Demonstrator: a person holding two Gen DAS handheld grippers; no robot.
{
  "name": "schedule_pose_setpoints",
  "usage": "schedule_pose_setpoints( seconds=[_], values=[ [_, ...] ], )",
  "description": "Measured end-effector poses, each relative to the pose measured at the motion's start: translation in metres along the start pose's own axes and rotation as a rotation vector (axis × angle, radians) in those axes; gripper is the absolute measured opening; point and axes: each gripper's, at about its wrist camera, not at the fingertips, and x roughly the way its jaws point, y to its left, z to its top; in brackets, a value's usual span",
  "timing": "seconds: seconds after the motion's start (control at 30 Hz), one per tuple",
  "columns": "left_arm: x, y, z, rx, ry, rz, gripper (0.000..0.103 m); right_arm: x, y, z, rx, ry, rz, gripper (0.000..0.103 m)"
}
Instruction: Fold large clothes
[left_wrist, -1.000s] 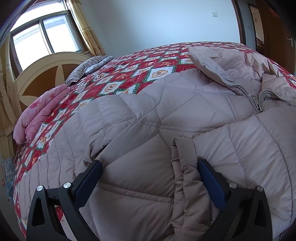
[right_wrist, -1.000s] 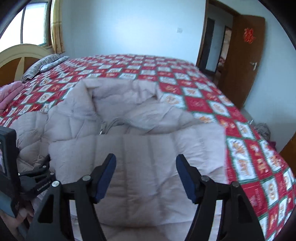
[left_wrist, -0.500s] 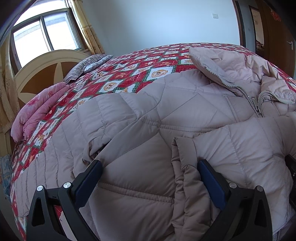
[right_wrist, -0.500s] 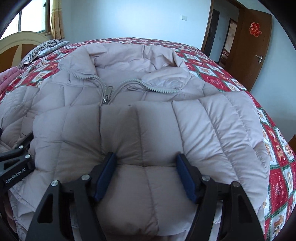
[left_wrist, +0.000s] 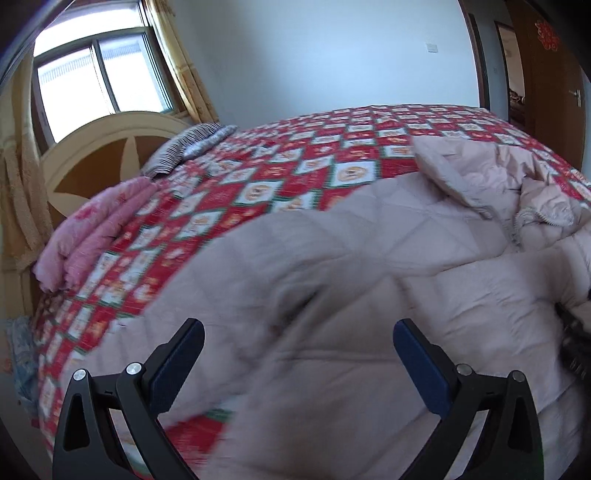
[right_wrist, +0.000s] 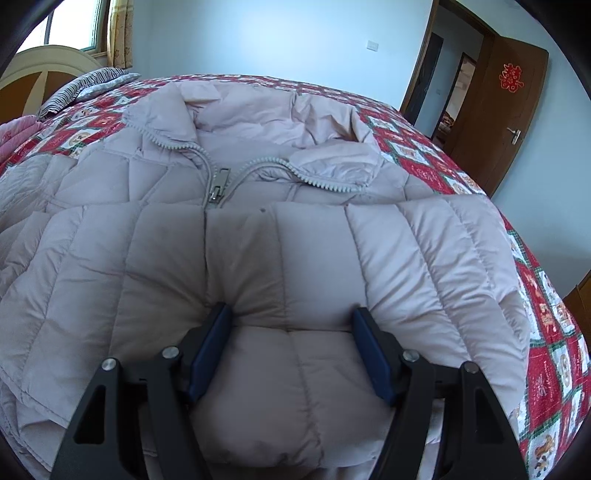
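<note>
A pale quilted jacket (left_wrist: 369, 258) lies spread on the bed (left_wrist: 295, 170). The left gripper (left_wrist: 298, 347) hovers above it, jaws apart and empty; the right gripper (right_wrist: 291, 332) clamps a folded sleeve (right_wrist: 280, 266) below the zipper (right_wrist: 218, 184).

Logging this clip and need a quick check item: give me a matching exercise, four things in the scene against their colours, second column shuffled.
Things:
1. jacket
2. folded blanket
3. pillow
4. door

Colours:
a. brown
b. pink
c. pale beige
d. black-and-white stripes

Pairs: 1-c, 2-b, 3-d, 4-a
</note>
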Motion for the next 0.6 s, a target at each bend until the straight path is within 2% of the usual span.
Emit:
schedule_pose_setpoints(
  seconds=[0.1,0.17,0.27,0.4,0.47,0.53,0.6],
  values=[
    [-0.001,0.056,-0.015,0.002,0.015,0.087,0.102,-0.015,0.004,0.002,-0.024,-0.028,0.008,0.071],
    [0.002,0.107,-0.031,-0.027,0.033,0.163,0.102,-0.03,0.008,0.003,-0.021,-0.066,0.053,0.071],
    [0.009,0.187,-0.058,-0.081,0.069,0.323,0.102,-0.043,0.018,0.006,-0.024,-0.096,0.111,0.071],
    [0.021,0.291,-0.098,-0.227,0.168,0.475,0.102,-0.017,0.029,0.004,-0.034,-0.029,0.136,0.072],
    [0.023,0.33,-0.119,-0.283,0.202,0.54,0.102,-0.011,0.026,0.003,-0.006,-0.014,0.152,0.077],
    [0.027,0.355,-0.138,-0.331,0.239,0.538,0.102,-0.009,0.024,0.004,0.005,-0.008,0.163,0.079],
    [0.033,0.371,-0.155,-0.381,0.273,0.484,0.102,-0.008,0.025,0.003,0.006,-0.006,0.171,0.08]
  ],
)
